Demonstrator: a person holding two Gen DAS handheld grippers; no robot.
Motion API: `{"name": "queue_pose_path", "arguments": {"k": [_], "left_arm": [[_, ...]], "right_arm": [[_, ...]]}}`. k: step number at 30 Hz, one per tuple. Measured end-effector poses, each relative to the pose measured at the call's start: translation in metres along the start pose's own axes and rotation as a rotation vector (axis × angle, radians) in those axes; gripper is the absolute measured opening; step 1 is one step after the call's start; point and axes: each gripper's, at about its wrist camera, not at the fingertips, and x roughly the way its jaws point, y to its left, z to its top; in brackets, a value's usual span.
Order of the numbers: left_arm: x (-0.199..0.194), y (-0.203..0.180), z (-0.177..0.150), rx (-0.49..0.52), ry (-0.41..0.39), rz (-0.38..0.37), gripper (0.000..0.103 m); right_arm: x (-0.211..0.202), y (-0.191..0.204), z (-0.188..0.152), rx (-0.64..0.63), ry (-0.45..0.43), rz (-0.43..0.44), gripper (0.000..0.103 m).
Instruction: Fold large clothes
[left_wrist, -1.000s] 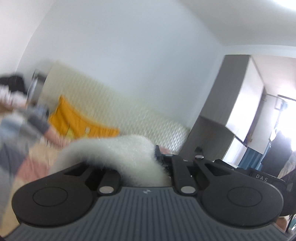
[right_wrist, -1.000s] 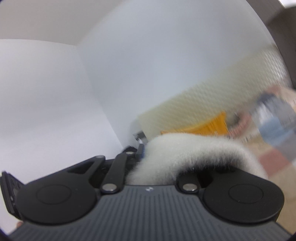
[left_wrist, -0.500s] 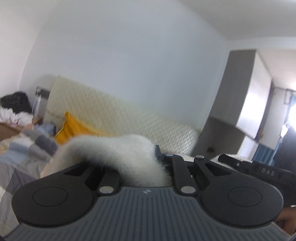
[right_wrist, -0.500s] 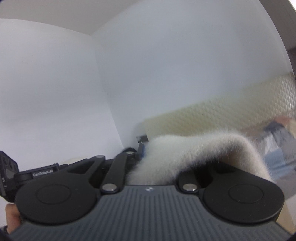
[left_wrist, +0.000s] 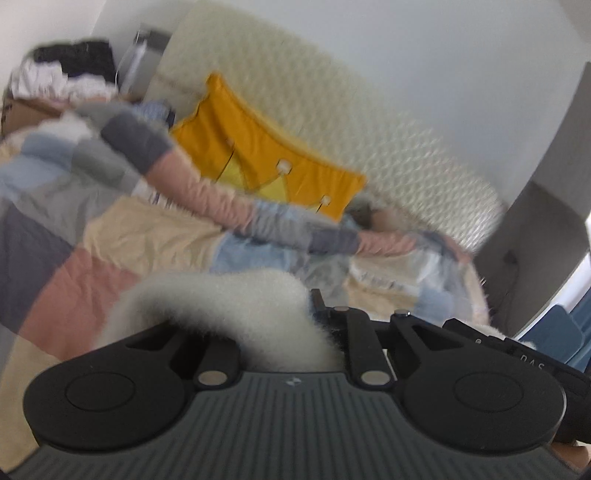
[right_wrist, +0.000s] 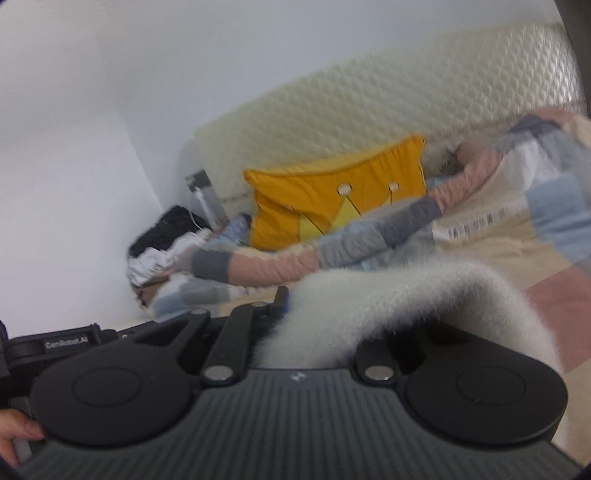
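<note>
A white fluffy garment (left_wrist: 236, 306) is pinched in my left gripper (left_wrist: 314, 314) and drapes over its left side, hiding the left finger. The same white fluffy garment (right_wrist: 406, 295) is pinched in my right gripper (right_wrist: 291, 306) and drapes over its right side. Both grippers are held above the bed, close to each other; the other gripper's black body shows at the right edge of the left wrist view (left_wrist: 517, 350) and at the left edge of the right wrist view (right_wrist: 66, 343). Both grippers are shut on the garment.
A bed with a patchwork quilt (left_wrist: 129, 236) lies below. A yellow crown cushion (left_wrist: 258, 158) leans on the cream padded headboard (left_wrist: 332, 103). A pile of dark and white clothes (right_wrist: 162, 236) sits by the bed's corner. A grey wardrobe (left_wrist: 546, 206) stands at the right.
Both grippers have tilted down from facing the wall and ceiling toward the bed, with motion blur. The garment stays clamped in both.
</note>
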Motion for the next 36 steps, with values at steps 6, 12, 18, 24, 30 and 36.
{"name": "queue_pose_path", "arguments": {"k": [6, 12, 18, 24, 30, 36], "left_arm": [[0.148, 0.056, -0.039, 0.031, 0.183, 0.036, 0.018], [0.205, 0.08, -0.064, 0.051, 0.277, 0.044, 0.018], [0.195, 0.078, -0.066, 0.038, 0.286, 0.034, 0.018], [0.162, 0.068, -0.059, 0.017, 0.298, 0.016, 0.037], [0.099, 0.051, -0.052, 0.088, 0.247, 0.029, 0.068], [0.007, 0.03, -0.064, 0.125, 0.193, -0.016, 0.068]], "right_arm": [[0.1, -0.067, -0.077, 0.129, 0.137, -0.008, 0.019], [0.154, -0.097, -0.088, 0.152, 0.296, -0.026, 0.019], [0.174, -0.106, -0.105, 0.164, 0.302, -0.034, 0.019], [0.156, -0.098, -0.098, 0.176, 0.285, -0.029, 0.032], [0.11, -0.07, -0.087, 0.148, 0.241, 0.009, 0.069], [0.034, -0.041, -0.088, 0.131, 0.161, 0.027, 0.069]]}}
